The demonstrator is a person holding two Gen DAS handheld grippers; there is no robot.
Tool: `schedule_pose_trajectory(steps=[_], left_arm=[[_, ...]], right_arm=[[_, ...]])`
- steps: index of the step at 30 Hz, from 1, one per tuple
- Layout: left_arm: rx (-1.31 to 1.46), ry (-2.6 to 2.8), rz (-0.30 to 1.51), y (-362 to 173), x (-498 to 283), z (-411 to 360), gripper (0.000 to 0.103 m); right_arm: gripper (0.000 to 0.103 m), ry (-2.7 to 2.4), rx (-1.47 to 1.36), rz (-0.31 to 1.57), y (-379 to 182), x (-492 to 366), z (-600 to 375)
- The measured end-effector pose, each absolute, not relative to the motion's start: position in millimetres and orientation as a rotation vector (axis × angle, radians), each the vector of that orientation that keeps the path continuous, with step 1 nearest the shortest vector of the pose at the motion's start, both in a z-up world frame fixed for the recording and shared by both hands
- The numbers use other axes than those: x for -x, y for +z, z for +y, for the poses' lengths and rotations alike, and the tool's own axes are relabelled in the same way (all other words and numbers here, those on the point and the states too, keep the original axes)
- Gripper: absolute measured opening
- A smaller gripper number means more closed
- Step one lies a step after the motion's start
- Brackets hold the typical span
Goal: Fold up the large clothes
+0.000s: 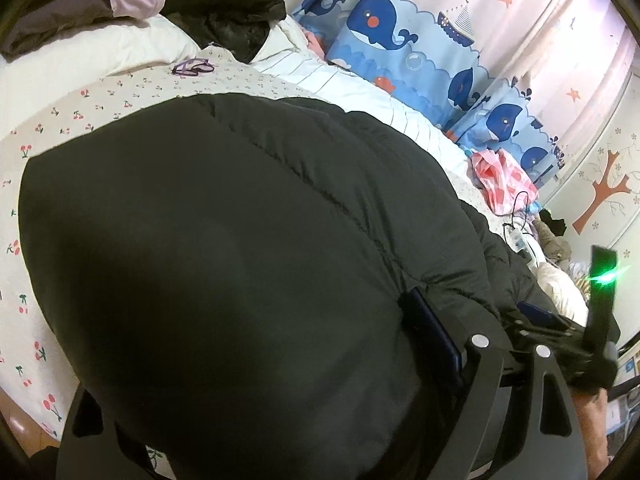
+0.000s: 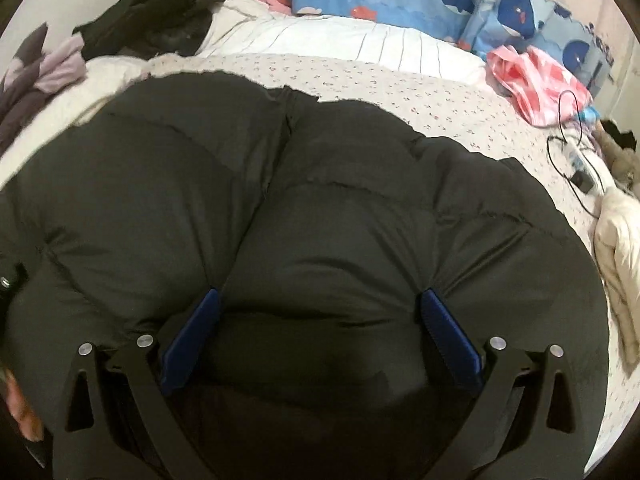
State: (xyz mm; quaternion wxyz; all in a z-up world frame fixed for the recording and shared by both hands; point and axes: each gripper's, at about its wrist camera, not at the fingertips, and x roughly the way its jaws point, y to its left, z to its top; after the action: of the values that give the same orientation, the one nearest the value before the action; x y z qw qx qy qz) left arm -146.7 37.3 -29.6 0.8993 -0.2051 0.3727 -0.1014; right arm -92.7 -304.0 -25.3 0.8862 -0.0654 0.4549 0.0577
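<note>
My right gripper (image 2: 320, 336): jaws spread wide, blue pads (image 2: 448, 336) pressed into a thick fold of the black puffer jacket (image 2: 280, 200); my left gripper (image 1: 260, 380): likewise wide, jacket bulging between; jacket lay on the cherry-print bed sheet (image 2: 400, 88).

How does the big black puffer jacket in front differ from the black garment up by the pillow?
The black puffer jacket lies spread wide over the floral sheet; the black garment is bunched in a heap by the pillow. The black puffer jacket is quilted and puffy; the black garment looks thinner and crumpled. Both are dark.
</note>
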Motion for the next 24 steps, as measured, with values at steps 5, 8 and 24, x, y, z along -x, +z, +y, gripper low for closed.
schedule_pose_trajectory(steps=[5,8,24], left_arm=[[0.42,-0.21,0.774,-29.0,146.4,38.2,0.084],[0.407,-0.209,0.77,-28.3,147.3,37.1,0.084],[0.344,-0.206,0.755,-22.9,151.0,32.6,0.085]], right_arm=[[0.097,0.123,0.183,0.921,-26.6,107.5,-298.5],[0.097,0.124,0.166,0.927,-27.6,109.5,-300.7],[0.097,0.128,0.181,0.907,-31.0,131.5,-296.5]])
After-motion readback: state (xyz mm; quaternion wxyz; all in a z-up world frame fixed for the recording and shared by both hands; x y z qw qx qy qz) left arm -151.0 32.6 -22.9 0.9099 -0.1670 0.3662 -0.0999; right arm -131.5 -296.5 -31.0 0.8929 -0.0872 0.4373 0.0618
